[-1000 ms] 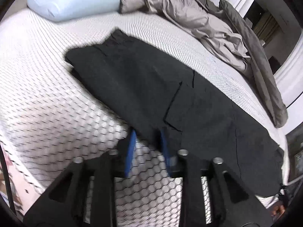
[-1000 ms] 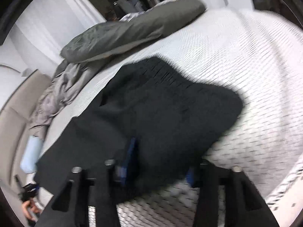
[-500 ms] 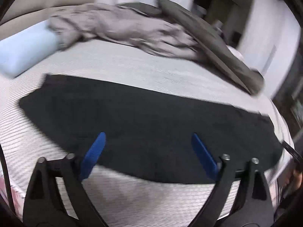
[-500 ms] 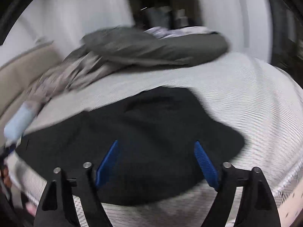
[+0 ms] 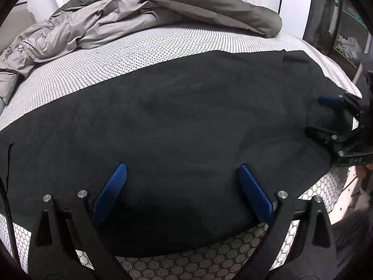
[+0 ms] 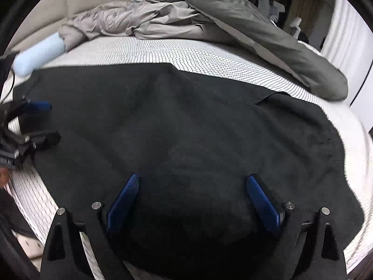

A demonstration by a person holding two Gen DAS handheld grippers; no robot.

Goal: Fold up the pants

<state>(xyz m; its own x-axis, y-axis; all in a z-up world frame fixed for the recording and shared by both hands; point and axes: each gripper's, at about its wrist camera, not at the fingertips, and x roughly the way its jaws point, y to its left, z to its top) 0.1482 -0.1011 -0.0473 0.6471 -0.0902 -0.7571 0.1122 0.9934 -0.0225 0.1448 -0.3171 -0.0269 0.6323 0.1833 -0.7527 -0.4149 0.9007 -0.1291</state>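
The black pants [image 5: 177, 121] lie flat in a long strip across the white patterned bed [image 5: 163, 44]; they also fill the right wrist view [image 6: 186, 128]. My left gripper [image 5: 183, 170] is open, its blue pads spread wide just above the near edge of the pants. My right gripper [image 6: 193, 180] is open too, over the pants' near edge further right. Each gripper shows in the other's view: the right one [image 5: 326, 114] at the far right, the left one [image 6: 44, 121] at the far left. Neither holds cloth.
A crumpled grey duvet [image 5: 144, 7] is heaped along the far side of the bed [image 6: 209, 18]. A light blue pillow [image 6: 38, 54] lies at the far left. The bed's near edge runs just below my fingers. Dark furniture [image 5: 338, 23] stands at the right.
Both grippers opened wide and let go of the pants. Both cameras swung to face squarely across the bed, and the pants now lie spread flat.
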